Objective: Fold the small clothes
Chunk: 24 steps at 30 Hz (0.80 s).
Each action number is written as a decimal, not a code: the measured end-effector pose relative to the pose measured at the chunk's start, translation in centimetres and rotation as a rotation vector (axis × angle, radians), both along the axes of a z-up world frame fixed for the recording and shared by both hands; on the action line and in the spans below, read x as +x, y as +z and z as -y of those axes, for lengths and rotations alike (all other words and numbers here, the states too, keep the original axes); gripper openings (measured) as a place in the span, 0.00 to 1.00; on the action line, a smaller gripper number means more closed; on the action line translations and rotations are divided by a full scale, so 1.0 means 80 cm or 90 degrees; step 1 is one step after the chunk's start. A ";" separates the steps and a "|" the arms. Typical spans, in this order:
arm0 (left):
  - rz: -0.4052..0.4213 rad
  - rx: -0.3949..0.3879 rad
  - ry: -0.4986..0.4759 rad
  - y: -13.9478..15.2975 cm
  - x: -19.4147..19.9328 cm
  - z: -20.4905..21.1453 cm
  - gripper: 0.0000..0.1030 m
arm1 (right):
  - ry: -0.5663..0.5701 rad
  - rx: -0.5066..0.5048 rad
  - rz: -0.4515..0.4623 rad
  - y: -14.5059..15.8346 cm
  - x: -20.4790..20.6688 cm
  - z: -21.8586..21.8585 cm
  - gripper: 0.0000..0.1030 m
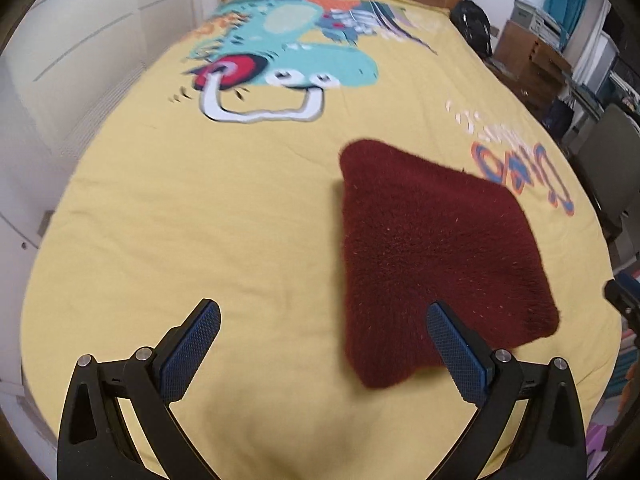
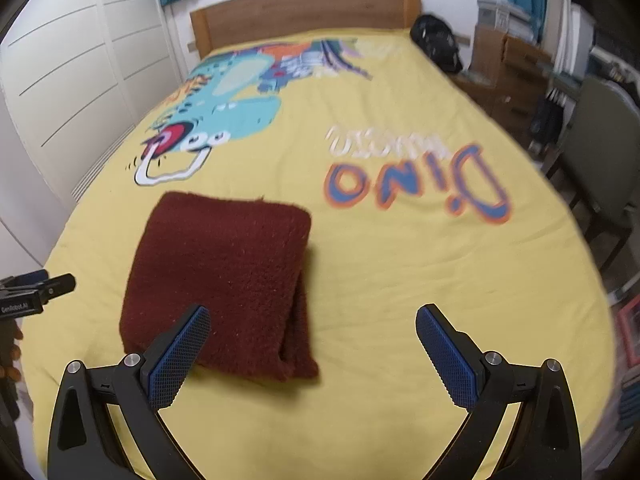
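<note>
A dark red fuzzy garment point(image 1: 436, 256) point(image 2: 224, 276) lies folded into a thick rectangle on the yellow bedspread point(image 1: 200, 240) point(image 2: 400, 280). My left gripper point(image 1: 322, 312) hangs open above the bed, its jaws wide apart with nothing between them; the garment sits under and beyond its right finger. My right gripper point(image 2: 312, 316) is also wide open and holds nothing, with the garment under its left finger. The left gripper's tip point(image 2: 52, 284) shows at the left edge of the right wrist view.
The bedspread carries a dinosaur print point(image 1: 288, 52) and "Dino" lettering point(image 2: 416, 184). A wooden headboard point(image 2: 304, 12) stands at the far end. White wardrobe doors point(image 2: 72, 64) line the left. A black bag point(image 2: 436, 40), cardboard boxes point(image 1: 532, 60) and a chair point(image 2: 604, 148) crowd the right.
</note>
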<state>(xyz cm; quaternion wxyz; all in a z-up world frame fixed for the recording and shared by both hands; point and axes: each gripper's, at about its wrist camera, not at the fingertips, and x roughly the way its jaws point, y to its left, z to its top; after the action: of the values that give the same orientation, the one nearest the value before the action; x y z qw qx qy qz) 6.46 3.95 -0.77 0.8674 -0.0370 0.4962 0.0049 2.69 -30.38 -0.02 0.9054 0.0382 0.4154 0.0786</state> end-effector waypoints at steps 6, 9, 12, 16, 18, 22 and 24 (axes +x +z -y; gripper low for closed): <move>0.018 0.044 -0.007 0.040 -0.048 -0.005 0.99 | -0.024 -0.022 0.018 0.035 -0.053 0.021 1.00; 0.012 0.045 -0.015 0.040 -0.069 -0.004 0.99 | -0.043 -0.023 0.013 0.033 -0.075 0.030 1.00; 0.004 0.068 -0.011 0.032 -0.088 -0.002 0.99 | -0.054 -0.027 0.008 0.026 -0.094 0.035 1.00; -0.009 0.055 -0.001 0.018 -0.108 -0.003 0.99 | -0.062 -0.043 -0.005 0.015 -0.108 0.036 1.00; -0.011 0.048 -0.003 0.015 -0.116 -0.002 0.99 | -0.064 -0.045 -0.010 0.010 -0.112 0.036 1.00; -0.009 0.054 0.001 0.016 -0.119 -0.001 0.99 | -0.067 -0.047 -0.018 0.003 -0.117 0.037 1.00; -0.007 0.051 0.003 0.016 -0.120 -0.001 0.99 | -0.073 -0.042 -0.013 0.004 -0.119 0.039 1.00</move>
<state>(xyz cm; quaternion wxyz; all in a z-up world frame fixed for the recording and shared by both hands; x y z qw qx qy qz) -3.14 4.05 0.54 0.8654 -0.0036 0.5003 0.0268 -6.87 -33.48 0.27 0.9049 0.0330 0.4243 0.0126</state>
